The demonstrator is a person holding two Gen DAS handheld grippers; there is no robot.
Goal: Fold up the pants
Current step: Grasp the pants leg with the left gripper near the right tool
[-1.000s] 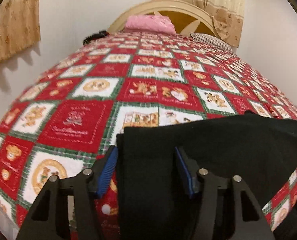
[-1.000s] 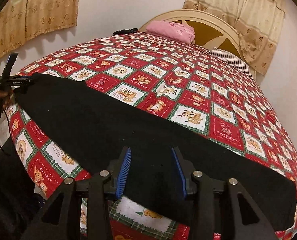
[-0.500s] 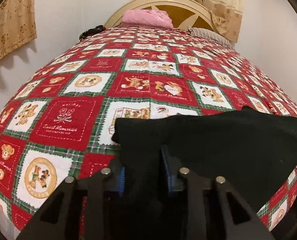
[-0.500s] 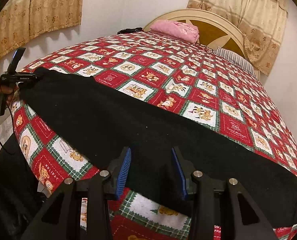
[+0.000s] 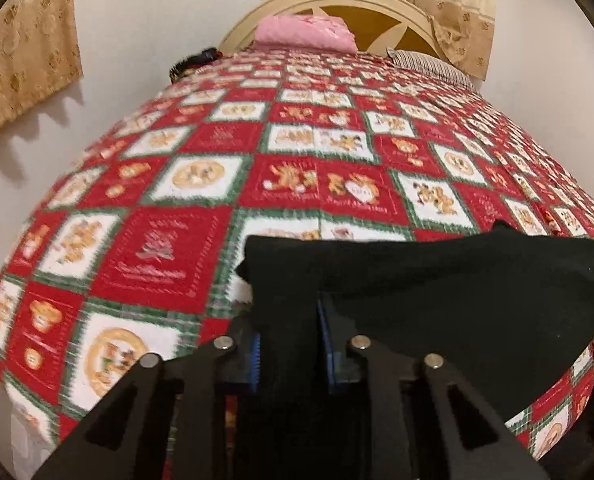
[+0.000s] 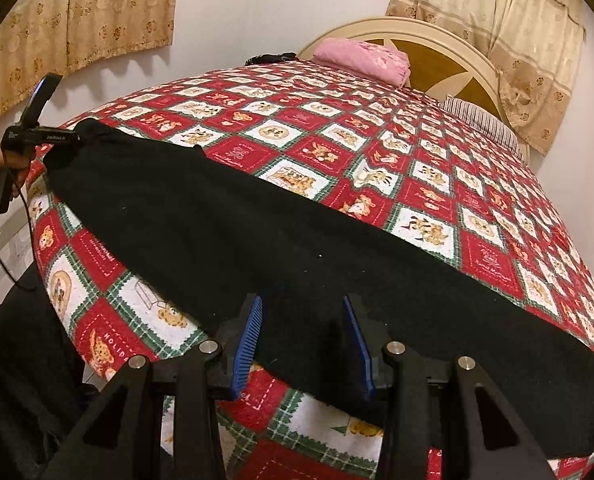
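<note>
Between the pads of the left hand-held gripper (image 5: 288,344) sits the end of the black pants (image 6: 257,232) — jaws closed narrow on the cloth, so that corner is pinched and a bit lifted off the bed (image 6: 437,168). The pants lie stretched in a long band along the bed's near edge, on the red patchwork quilt, running from that gripper across to past the right one. The right hand-held gripper (image 6: 303,340) is wide, its blue pads apart on either side of the near hem with nothing clamped yet. My guess is it's lined up to grab the hem, so both ends can be carried over together for a fold. Far ahead of both grippers, a pink pillow (image 5: 305,34) rests by the headboard — well out of the way.
</note>
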